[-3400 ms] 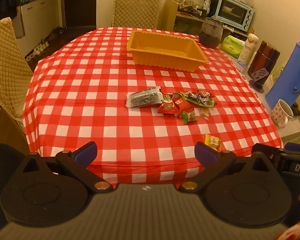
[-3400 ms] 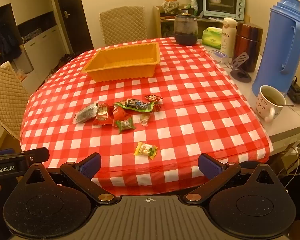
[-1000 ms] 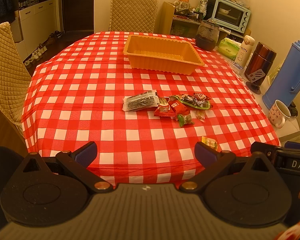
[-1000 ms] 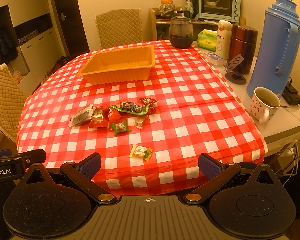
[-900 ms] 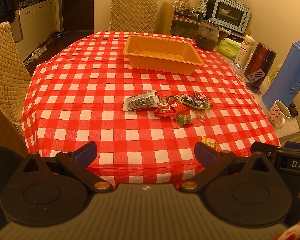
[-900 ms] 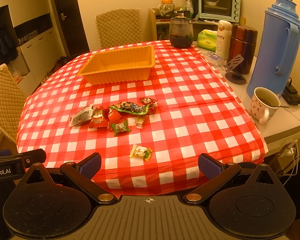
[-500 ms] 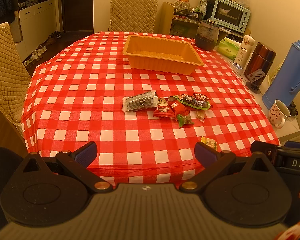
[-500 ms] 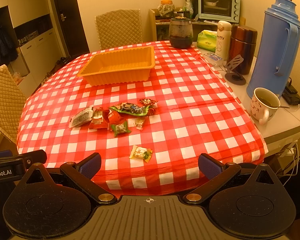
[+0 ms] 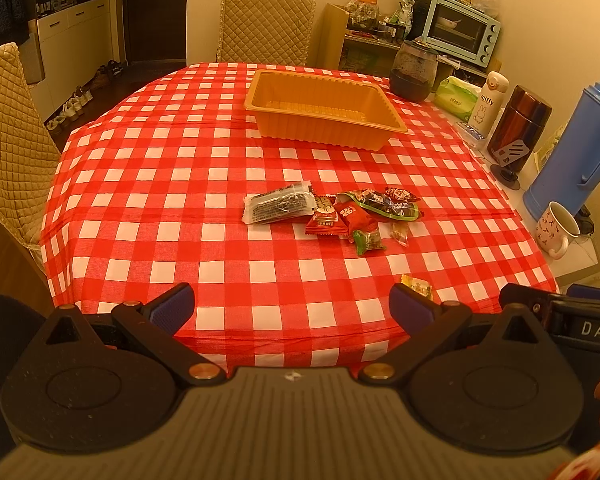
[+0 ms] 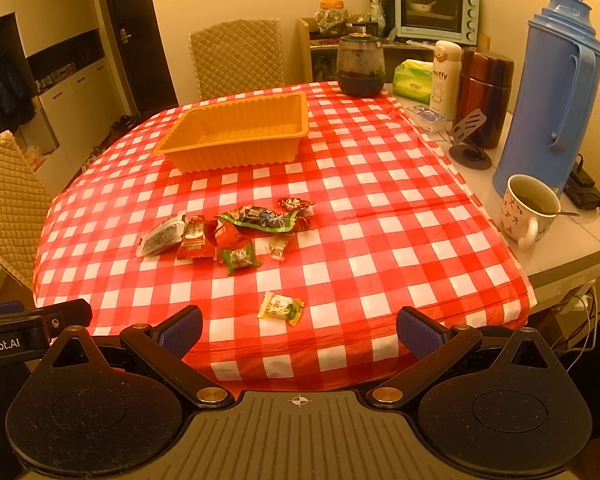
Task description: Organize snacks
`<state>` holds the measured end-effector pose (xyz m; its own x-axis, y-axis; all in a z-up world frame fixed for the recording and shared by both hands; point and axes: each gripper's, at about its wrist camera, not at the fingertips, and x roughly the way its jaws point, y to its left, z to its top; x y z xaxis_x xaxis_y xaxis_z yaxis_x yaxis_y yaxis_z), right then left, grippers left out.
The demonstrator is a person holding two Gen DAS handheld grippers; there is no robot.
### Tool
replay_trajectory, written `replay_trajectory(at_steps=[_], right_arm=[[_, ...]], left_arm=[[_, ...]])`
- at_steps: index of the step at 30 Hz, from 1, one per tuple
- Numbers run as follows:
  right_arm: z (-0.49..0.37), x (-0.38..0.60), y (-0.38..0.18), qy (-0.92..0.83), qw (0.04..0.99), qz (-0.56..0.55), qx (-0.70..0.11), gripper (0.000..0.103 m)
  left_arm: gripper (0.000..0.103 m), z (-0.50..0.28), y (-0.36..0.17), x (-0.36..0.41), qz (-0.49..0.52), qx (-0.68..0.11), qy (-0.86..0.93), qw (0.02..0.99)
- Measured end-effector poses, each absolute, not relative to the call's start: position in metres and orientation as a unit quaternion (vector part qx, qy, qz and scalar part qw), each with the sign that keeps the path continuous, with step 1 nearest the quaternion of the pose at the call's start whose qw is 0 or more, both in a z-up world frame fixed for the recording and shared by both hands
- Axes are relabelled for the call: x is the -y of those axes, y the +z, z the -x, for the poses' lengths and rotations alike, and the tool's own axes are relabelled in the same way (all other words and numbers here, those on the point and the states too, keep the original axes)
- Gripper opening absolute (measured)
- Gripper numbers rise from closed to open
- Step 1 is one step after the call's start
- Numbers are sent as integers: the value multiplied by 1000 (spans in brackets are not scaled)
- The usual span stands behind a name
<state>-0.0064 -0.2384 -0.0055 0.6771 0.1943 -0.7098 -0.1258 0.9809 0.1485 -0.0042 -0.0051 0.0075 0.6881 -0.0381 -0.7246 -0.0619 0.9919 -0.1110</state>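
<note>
Left wrist view: the left tongs' (image 9: 291, 306) own finger (image 9: 410, 307) half hides a yellow candy (image 9: 418, 285). Both left and right tongs (image 10: 299, 330) gape apart, holding nothing. The other snacks (image 10: 228, 230) lie clustered mid-surface (image 10: 380, 216), well short of the bare orange tray (image 10: 236, 136). A mug (image 10: 528, 208) stands beside the blue flask (image 10: 556, 92).

Each tool, left (image 9: 291, 306) and right (image 10: 299, 330), is matte black with two round speckled housings, brass-coloured pivot screws, a ribbed grey centre plate bearing a small crosshair mark, and blue ridged fingertips (image 10: 414, 331), with white lettering on its side and bare skin showing at the frame edge.
</note>
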Motion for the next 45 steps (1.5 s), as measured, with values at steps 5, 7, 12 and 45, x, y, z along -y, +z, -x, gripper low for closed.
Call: replay_trajectory(at_steps=[5,7,12,45], right_arm=[[5,239,-6,88,915,-46,-391,103],[2,241,-7,92,916,-50,-387,103],[-4,237,-21,112,917,-40,-381,103],[-99,206,-126,184,877,97,-433,42]], left_arm=[[103,0,8,4,74,-396,5,915],[103,-4,7,3,78,-397,7,915],[103,-14,-2,-7,87,-401,7,912],[102,-86,-70,-19,96,-426,-52,898]])
